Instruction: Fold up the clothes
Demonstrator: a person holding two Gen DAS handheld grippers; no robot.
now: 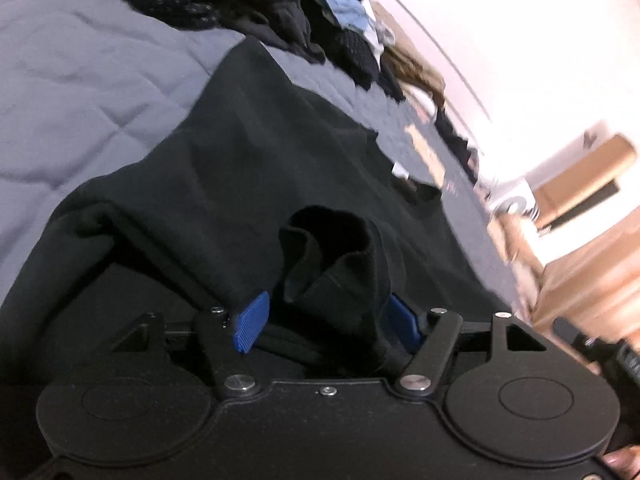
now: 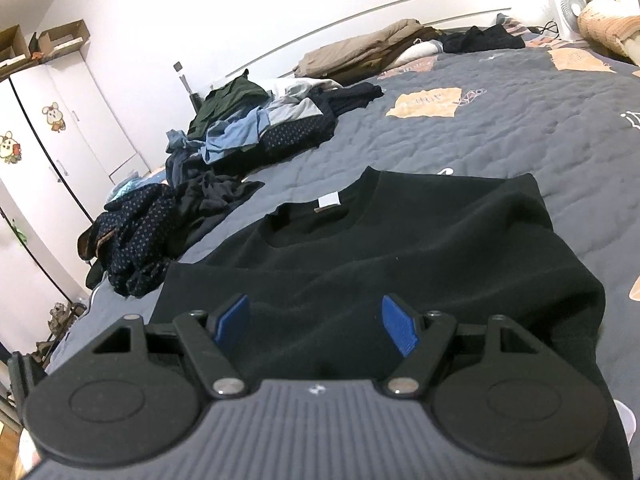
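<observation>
A black sweatshirt lies flat on the bed, its collar with a white label pointing away from me. My right gripper hovers open just above its near hem, and nothing sits between the blue pads. In the left wrist view the same sweatshirt spreads ahead. A bunched sleeve cuff stands up between the jaws of my left gripper. The left pad is clear of the cloth with a gap showing. The cuff partly hides the other pad.
The grey quilted bedspread runs far to the right. A heap of unfolded clothes lies beyond the sweatshirt on the left, with brown garments at the headboard. A white wardrobe stands left, a fan at the back right.
</observation>
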